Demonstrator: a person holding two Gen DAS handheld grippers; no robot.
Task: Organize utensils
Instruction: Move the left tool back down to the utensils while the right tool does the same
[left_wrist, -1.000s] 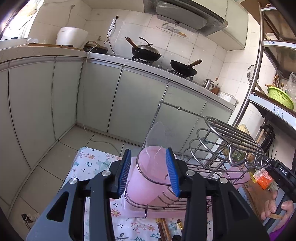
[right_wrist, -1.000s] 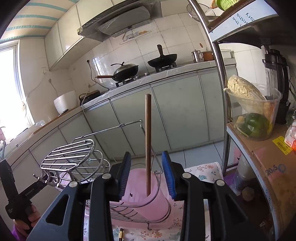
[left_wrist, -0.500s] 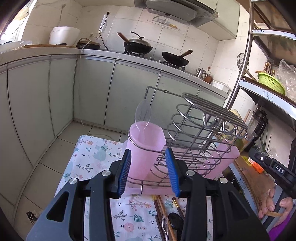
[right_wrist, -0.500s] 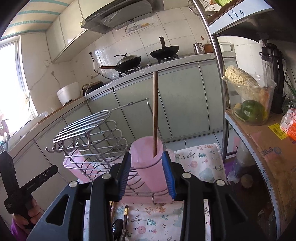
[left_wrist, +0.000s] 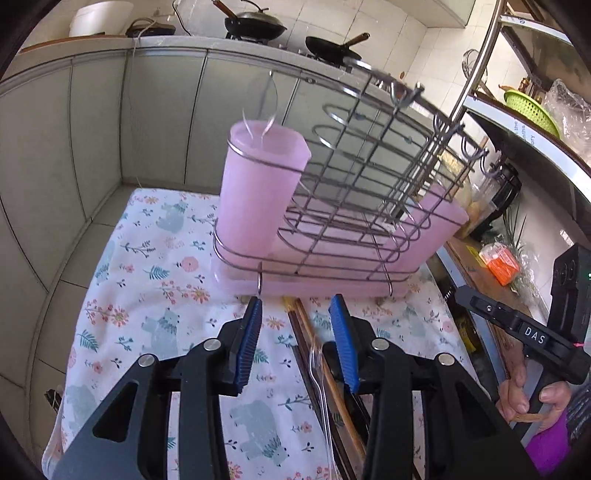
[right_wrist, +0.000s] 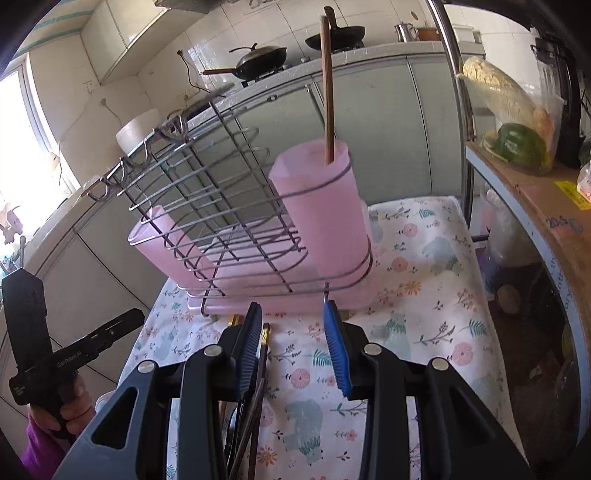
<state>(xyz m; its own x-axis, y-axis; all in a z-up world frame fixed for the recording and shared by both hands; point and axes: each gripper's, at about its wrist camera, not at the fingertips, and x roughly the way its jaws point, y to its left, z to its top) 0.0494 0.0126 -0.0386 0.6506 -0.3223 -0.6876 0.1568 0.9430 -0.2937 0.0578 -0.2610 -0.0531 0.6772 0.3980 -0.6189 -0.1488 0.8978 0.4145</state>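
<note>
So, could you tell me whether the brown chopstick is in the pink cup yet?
In: the brown chopstick stands upright in the pink cup.

A lidded wok (left_wrist: 255, 25) and an open frying pan (left_wrist: 332, 46) sit side by side on the stove along the worktop (left_wrist: 177, 42), with a white rice cooker (left_wrist: 99, 16) further left. A kettle (right_wrist: 405, 32) stands near the worktop's far end. On the metal shelf (left_wrist: 532, 136) rests a green colander (left_wrist: 532, 110). A clear tub of vegetables (right_wrist: 517, 122) sits on a cardboard box (right_wrist: 546, 206), beside a blender (right_wrist: 561, 92).
</note>
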